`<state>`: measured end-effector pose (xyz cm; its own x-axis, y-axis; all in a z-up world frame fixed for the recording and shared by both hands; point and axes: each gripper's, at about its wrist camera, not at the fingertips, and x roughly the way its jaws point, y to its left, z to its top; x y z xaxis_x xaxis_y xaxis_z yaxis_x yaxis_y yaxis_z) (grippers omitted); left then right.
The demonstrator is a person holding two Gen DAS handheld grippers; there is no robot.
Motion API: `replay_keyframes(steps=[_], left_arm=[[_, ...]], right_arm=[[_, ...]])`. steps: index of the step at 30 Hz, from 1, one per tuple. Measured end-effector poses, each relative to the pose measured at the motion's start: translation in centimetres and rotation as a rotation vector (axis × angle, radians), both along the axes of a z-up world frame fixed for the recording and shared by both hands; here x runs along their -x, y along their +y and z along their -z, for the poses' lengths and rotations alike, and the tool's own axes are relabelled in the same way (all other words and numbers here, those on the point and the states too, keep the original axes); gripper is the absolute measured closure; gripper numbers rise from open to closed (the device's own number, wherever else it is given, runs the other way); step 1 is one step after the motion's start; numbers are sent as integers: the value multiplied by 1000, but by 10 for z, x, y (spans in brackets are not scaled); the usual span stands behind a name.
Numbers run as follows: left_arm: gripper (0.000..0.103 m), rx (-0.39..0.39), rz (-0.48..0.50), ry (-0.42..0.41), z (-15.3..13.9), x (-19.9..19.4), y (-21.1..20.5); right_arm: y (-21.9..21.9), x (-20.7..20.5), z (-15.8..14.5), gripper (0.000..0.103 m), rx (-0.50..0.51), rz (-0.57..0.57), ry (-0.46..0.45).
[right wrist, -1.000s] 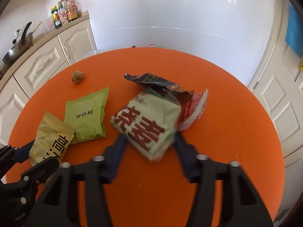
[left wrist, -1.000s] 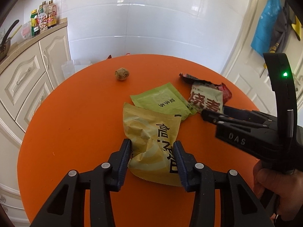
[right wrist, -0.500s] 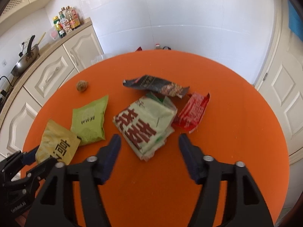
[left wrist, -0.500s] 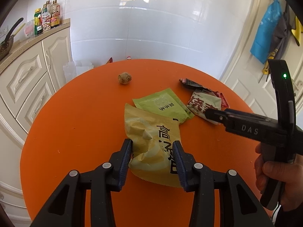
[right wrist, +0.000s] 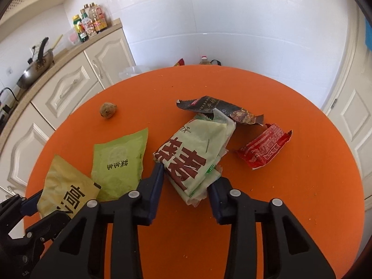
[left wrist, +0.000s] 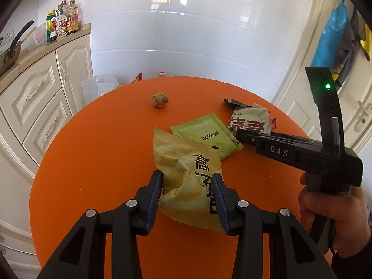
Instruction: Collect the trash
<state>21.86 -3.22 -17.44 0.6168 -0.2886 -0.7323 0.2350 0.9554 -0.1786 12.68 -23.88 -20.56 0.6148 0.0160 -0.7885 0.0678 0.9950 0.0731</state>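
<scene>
Pickup is the step in hand: my left gripper (left wrist: 187,197) pinches the yellow bag (left wrist: 186,169); my right gripper (right wrist: 186,182) is closing, pads pressing the white packet (right wrist: 193,155). Next, I judge, both need lifting off the table (right wrist: 302,209) toward a bin I cannot see.

This is a home kitchen. A run of cream panelled cabinets (right wrist: 69,88) stands left of the round orange worktop (right wrist: 267,197). On top of the cabinets sit sauce bottles (right wrist: 89,24) and, nearer the camera, a wok (right wrist: 34,69). Glossy white wall tiles (right wrist: 209,23) rise behind the cabinets, and aprons (left wrist: 334,39) hang on the far side, beside a white door (left wrist: 358,116).
</scene>
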Motion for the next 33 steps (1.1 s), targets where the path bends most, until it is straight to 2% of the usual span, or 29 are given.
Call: replay_keyframes(steps=[1, 3, 8, 17, 19, 21, 22, 24, 25, 26, 29, 33], left_arm=[[65, -1, 0, -4, -1, 2, 0], [65, 0, -1, -9, -5, 6, -1], [65, -1, -6, -17, -11, 14, -6], [65, 0, -7, -10, -14, 20, -8], [65, -3, -9, -9, -15, 19, -10], [65, -6, -13, -7, -14, 17, -15], [65, -7, -13, -6, -14, 17, -16], [65, -10, -13, -6, -14, 16, -17], [65, -12, -14, -6, -13, 16, -20], [65, -14, -14, -5, -13, 16, -21], [65, -15, -11, -6, -14, 16, -22], [65, -16, -8, -11, -16, 17, -24]], right_arm=[[-1, 2, 0, 75, -17, -4, -6], [-1, 6, -2, 92, -34, -14, -18], [-4, 15, -4, 92, -58, -26, -5], [-31, 21, 5, 87, -268, 19, 0], [-39, 21, 6, 82, -334, 33, -3], [-44, 21, 8, 70, -407, 47, -11], [-45, 21, 8, 67, -424, 53, -14], [-46, 20, 6, 54, -447, 65, -25], [-46, 19, 4, 54, -443, 71, -32], [-46, 18, 4, 56, -432, 78, -31], [-44, 10, 2, 88, -416, 63, -21], [-38, 12, -3, 91, -377, 43, -41]])
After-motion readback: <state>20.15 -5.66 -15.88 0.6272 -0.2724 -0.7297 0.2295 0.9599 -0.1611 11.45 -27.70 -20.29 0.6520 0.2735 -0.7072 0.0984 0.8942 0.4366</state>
